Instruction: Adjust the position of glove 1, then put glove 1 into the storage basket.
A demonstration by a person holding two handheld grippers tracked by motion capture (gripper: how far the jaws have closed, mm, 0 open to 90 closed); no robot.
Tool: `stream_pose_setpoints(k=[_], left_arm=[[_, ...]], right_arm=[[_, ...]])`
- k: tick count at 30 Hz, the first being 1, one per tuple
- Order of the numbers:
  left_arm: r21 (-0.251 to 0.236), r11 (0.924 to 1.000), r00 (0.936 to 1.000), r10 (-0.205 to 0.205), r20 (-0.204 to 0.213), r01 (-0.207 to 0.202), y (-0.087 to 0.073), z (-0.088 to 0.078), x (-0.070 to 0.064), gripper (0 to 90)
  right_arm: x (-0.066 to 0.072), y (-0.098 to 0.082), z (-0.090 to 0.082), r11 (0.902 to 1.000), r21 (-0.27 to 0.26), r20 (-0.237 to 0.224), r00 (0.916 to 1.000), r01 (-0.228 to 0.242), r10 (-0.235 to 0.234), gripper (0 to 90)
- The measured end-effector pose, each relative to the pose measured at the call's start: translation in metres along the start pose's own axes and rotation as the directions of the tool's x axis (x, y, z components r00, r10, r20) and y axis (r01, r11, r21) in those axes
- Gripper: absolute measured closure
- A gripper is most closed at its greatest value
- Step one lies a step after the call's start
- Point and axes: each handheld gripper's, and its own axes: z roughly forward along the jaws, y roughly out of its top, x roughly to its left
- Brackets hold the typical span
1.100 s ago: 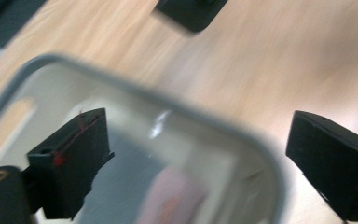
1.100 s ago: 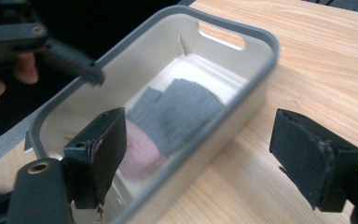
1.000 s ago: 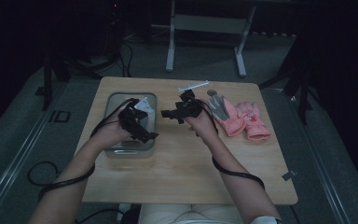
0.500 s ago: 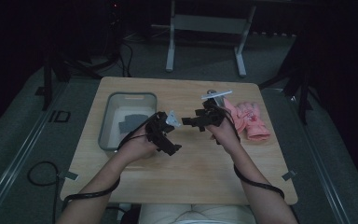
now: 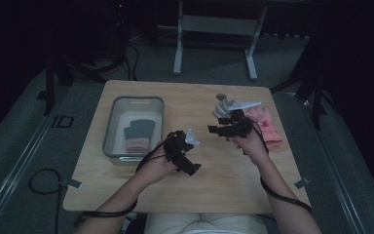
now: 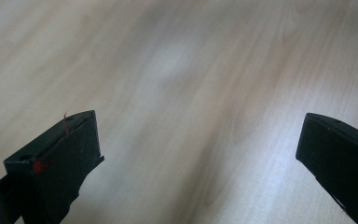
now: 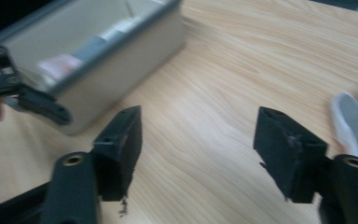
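My left gripper [image 5: 182,155] hovers over bare wood at the table's middle, just right of the bin. In the left gripper view its jaws [image 6: 198,149] stand wide open with only tabletop between them. My right gripper [image 5: 218,129] is held farther right, pointing left toward the clear plastic bin [image 5: 111,127]. Its jaws [image 7: 198,149] have just been closing, and nothing is between them. A grey and pink glove [image 5: 139,134] lies inside the bin. Pink gloves [image 5: 269,127] lie on the table right of the right hand, and a grey glove [image 5: 222,105] lies just beyond it.
In the right gripper view the bin [image 7: 116,70] fills the upper left, with the left gripper [image 7: 25,95] beside it and a pale glove [image 7: 354,119] at the right edge. A metal stand [image 5: 214,29] is on the floor beyond the table.
The left gripper has come away from over the bin, rightward and toward the person, and lower. The right hand has moved right and nearer, and its jaws stand narrower.
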Motion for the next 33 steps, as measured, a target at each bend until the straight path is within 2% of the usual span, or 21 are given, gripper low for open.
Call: stream_pose_setpoints(k=[2,3,4,6,7,8,10,13,15,19,21,24,26,28,30,31,33], left_arm=[[-0.016,0.9999,0.9999,0.005,0.015,-0.005,-0.005,0.003,-0.004,0.0],[-0.027,0.9996,0.9999,0.013,0.002,-0.013,-0.009,0.005,-0.007,0.0],[-0.038,0.9991,0.9998,0.020,-0.010,-0.020,-0.013,0.006,-0.010,0.0],[-0.048,0.9987,0.9998,0.016,0.010,-0.016,-0.021,0.008,-0.014,0.0],[-0.060,0.9979,0.9997,0.023,-0.009,-0.024,-0.025,0.010,-0.017,0.0],[-0.064,0.9976,0.9996,0.027,-0.013,-0.027,-0.030,0.011,-0.020,0.0],[-0.074,0.9970,0.9997,0.024,-0.011,-0.025,-0.039,0.013,-0.024,0.0],[-0.094,0.9953,0.9992,0.021,-0.035,-0.025,-0.051,0.016,-0.031,0.0],[-0.096,0.9953,0.9995,0.014,-0.027,-0.017,-0.057,0.016,-0.033,0.0],[-0.109,0.9939,0.9978,0.010,-0.066,-0.017,-0.069,0.019,-0.038,0.0],[-0.122,0.9916,0.9946,0.030,-0.099,-0.042,-0.075,0.021,-0.042,0.0],[-0.137,0.9904,0.9978,0.007,-0.065,-0.016,-0.080,0.021,-0.043,0.0],[-0.162,0.9862,0.9959,0.021,-0.088,-0.035,-0.082,0.020,-0.046,0.0],[-0.164,0.9863,0.9949,0.003,-0.100,-0.019,-0.084,0.019,-0.048,0.0],[-0.188,0.9821,0.9948,-0.008,-0.102,-0.011,-0.087,0.018,-0.049,0.0],[-0.181,0.9835,0.9950,-0.012,-0.100,-0.007,-0.087,0.019,-0.049,0.0],[-0.185,0.9827,0.9927,-0.016,-0.120,-0.007,-0.089,0.018,-0.050,0.0]], right_arm=[[-0.005,-0.007,-0.001,0.9997,0.014,0.036,0.9991,0.022,-0.022,42.0],[-0.009,-0.010,-0.002,0.9996,0.013,0.047,0.9985,0.026,-0.027,45.0],[-0.012,-0.014,-0.003,0.9997,0.015,0.056,0.9982,0.020,-0.021,47.6],[-0.019,-0.022,-0.006,0.9999,0.016,0.057,0.9984,0.007,-0.008,53.6],[-0.022,-0.025,-0.007,0.9998,0.020,0.068,0.9976,0.009,-0.011,59.1],[-0.025,-0.029,-0.008,0.9995,0.032,0.068,0.9976,0.004,-0.006,60.9],[-0.030,-0.035,-0.010,0.9992,0.037,0.080,0.9967,0.012,-0.015,61.6],[-0.040,-0.041,-0.018,0.9989,0.032,0.107,0.9935,0.035,-0.039,61.7],[-0.047,-0.043,-0.024,0.9986,0.026,0.131,0.9902,0.046,-0.049,61.6],[-0.063,-0.040,-0.034,0.9975,0.017,0.203,0.9765,0.069,-0.071,61.5],[-0.072,-0.037,-0.038,0.9975,0.005,0.234,0.9698,0.071,-0.070,61.5],[-0.087,-0.032,-0.039,0.9983,0.018,0.267,0.9620,0.056,-0.058,61.5],[-0.097,-0.029,-0.035,0.9983,0.036,0.271,0.9611,0.045,-0.053,61.4],[-0.103,-0.026,-0.029,0.9975,0.056,0.279,0.9585,0.043,-0.057,61.7],[-0.106,-0.024,-0.021,0.9963,0.071,0.258,0.9639,0.049,-0.066,61.5],[-0.107,-0.023,-0.016,0.9960,0.074,0.245,0.9673,0.051,-0.067,61.5],[-0.107,-0.020,-0.005,0.9936,0.092,0.233,0.9689,0.064,-0.084,61.2]])
